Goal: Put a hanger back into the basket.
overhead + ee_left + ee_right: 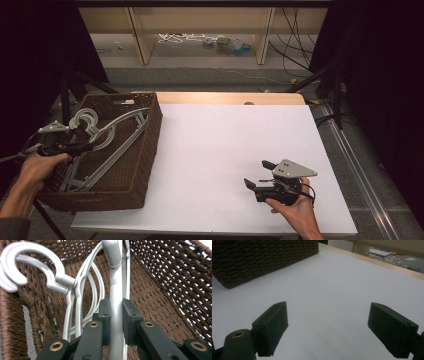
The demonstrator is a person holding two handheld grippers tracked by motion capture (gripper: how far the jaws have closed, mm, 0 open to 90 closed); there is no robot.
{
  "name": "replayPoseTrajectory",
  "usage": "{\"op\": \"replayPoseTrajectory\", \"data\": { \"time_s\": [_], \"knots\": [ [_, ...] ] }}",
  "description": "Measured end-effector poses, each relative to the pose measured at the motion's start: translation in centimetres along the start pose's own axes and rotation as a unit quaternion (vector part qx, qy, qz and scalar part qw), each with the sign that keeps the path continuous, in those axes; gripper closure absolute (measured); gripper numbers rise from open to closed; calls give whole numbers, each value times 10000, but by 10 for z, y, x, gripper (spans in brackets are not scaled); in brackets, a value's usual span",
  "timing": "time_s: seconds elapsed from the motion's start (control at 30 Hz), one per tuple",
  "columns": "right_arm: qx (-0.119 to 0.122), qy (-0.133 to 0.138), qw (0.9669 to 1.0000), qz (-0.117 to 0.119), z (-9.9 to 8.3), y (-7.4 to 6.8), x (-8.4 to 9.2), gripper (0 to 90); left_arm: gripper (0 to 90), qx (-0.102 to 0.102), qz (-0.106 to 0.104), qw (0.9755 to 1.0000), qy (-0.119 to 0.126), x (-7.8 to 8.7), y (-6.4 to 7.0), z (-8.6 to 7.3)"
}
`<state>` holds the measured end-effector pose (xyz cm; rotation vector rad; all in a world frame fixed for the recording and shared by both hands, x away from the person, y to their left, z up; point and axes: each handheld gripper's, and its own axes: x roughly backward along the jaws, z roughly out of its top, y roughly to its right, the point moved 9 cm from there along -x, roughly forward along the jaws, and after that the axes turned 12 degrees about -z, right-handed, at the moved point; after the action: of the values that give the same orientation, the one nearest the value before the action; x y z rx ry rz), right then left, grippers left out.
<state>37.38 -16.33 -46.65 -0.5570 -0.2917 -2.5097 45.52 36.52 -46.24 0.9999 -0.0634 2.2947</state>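
A brown woven basket sits at the left edge of the white desk, and everything else is placed from it. Inside the basket lie several grey plastic clothes hangers, stacked together with their hooks toward the basket's far left corner and their arms running down toward its near side.

The left gripper reaches over the basket's left wall, held in the person's left hand. In the left gripper view its jaws are closed tight on the flat grey arm of one hanger, both pads pressing its sides, with the basket's weave around and below it.

The right gripper rests well to the right of the basket, low over the bare desk near its front edge, held in the right hand. Its jaws stand wide apart with nothing between them, and they point back toward the basket's near right corner.
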Motion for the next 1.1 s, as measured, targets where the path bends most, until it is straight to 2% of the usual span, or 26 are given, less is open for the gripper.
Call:
{"op": "replayPoseTrajectory", "data": {
  "time_s": [0.1,0.13,0.2,0.23,0.3,0.33,0.37,0.47,0.57,0.67,0.73,0.8,0.83,0.87,0.93,1.0,1.03,1.07,1.1],
  "knots": [
    [-9,1,10000,-2,0,0,0,172,783,-41,92,9999,-65,-8,0,-1],
    [6,-9,10000,-7,-1,1,0,173,779,15,170,9997,-177,-8,-1,-2],
    [1,-13,10000,3,-1,1,-1,172,770,150,185,9996,-167,-8,-4,-2],
    [2,-8,10000,4,-1,1,-1,172,762,224,263,9992,-212,-8,-6,-4],
    [1,11,10000,-8,-1,0,-1,173,704,305,432,9983,-255,-10,-10,-8],
    [12,-43,10000,-25,-2,1,0,173,692,275,466,9981,-297,-8,-12,-10],
    [-34,53,10000,18,-1,0,-2,172,679,351,455,9981,-241,-7,-12,-10],
    [-2,-17,10000,-10,-1,1,-1,173,599,295,647,9972,-239,-1,-13,-11],
    [-8,-16,10000,0,-2,0,-2,173,507,352,907,9953,-31,8,-14,-5],
    [-5,-6,10000,13,-1,-1,-2,173,468,280,875,9957,148,14,-6,1],
    [6,-32,10000,26,-2,-1,-2,173,435,287,903,9950,328,19,1,7],
    [-12,-13,10000,2,-2,0,-2,172,415,305,858,9942,575,24,9,14],
    [-4,-46,10000,0,-2,0,-2,172,411,371,837,9928,770,24,14,19],
    [4,-22,10000,35,-2,-1,-2,172,403,318,808,9930,800,26,19,21],
    [-19,42,10000,41,-2,-2,-4,172,377,376,743,9918,969,27,28,27],
    [-8,-21,10000,39,-2,-2,-2,172,356,395,635,9910,1115,27,39,31],
    [-3,-17,10000,36,-2,-2,-2,172,348,395,635,9910,1115,27,39,31],
    [2,-21,10000,37,-2,-2,-2,172,337,305,542,9916,1131,27,49,34],
    [-9,-14,10000,24,-2,-1,-2,172,330,264,517,9918,1137,26,54,36]
  ]
}}
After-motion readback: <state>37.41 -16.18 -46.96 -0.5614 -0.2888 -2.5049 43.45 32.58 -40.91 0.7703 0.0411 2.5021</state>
